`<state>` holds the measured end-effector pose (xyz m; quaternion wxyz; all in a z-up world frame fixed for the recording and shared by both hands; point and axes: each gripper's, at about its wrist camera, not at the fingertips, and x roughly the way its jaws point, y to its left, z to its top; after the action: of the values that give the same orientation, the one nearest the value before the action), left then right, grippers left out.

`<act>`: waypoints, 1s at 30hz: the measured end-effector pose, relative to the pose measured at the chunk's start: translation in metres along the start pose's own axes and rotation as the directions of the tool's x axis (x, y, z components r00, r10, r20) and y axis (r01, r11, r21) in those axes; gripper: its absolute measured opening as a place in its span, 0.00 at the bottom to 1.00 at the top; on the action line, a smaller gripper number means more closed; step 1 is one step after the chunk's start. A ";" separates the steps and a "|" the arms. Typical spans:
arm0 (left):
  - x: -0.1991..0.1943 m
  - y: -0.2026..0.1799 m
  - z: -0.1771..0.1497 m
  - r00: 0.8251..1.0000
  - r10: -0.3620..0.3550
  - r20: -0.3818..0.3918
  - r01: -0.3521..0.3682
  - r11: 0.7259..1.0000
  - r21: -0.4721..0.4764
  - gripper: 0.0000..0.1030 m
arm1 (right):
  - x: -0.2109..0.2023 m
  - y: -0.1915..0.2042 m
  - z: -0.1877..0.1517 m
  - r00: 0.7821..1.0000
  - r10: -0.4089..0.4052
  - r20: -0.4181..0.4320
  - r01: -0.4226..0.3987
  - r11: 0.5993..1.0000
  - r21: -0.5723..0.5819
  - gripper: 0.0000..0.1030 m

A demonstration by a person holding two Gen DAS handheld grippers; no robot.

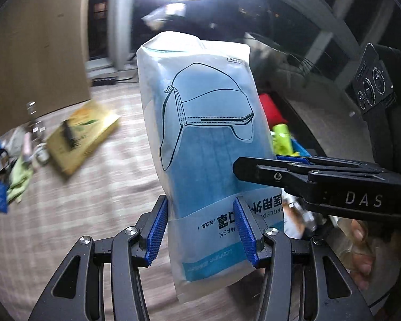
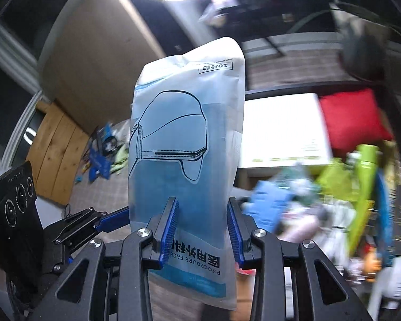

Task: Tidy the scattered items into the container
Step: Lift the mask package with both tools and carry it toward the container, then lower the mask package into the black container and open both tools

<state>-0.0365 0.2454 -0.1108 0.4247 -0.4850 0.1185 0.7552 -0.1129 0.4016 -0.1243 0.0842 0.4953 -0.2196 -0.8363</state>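
We hold a face-mask pack (image 1: 200,133) in each gripper: left gripper (image 1: 203,230) fingers part-open, right gripper (image 2: 203,230) fingers narrower, both clamped.

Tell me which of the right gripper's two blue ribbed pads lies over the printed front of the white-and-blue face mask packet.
The pad on the picture's left covers the packet print; the other pad sits at its right edge.

Bare floor (image 1: 115,165) open at centre; yellow box (image 1: 83,136), scattered clutter (image 1: 10,171) block left; container (image 2: 347,187) already crowded.
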 end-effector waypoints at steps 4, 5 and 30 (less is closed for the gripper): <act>0.020 -0.032 0.010 1.000 -0.013 -0.015 0.014 0.999 0.029 0.52 | -0.016 -0.035 0.002 0.999 -0.034 0.017 0.033 0.999 0.036 0.32; 0.024 -0.039 0.012 1.000 -0.015 -0.020 0.016 0.999 0.035 0.52 | -0.019 -0.044 0.003 0.999 -0.043 0.017 0.042 0.998 0.046 0.32; 0.009 0.006 0.015 0.998 0.058 -0.014 -0.058 0.998 0.028 0.58 | -0.035 -0.049 0.025 0.988 -0.120 0.092 0.115 0.992 0.061 0.51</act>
<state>-0.0519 0.2556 -0.1117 0.4084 -0.4812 0.1461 0.7618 -0.1131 0.4642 -0.1083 0.0103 0.4689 -0.2172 -0.8561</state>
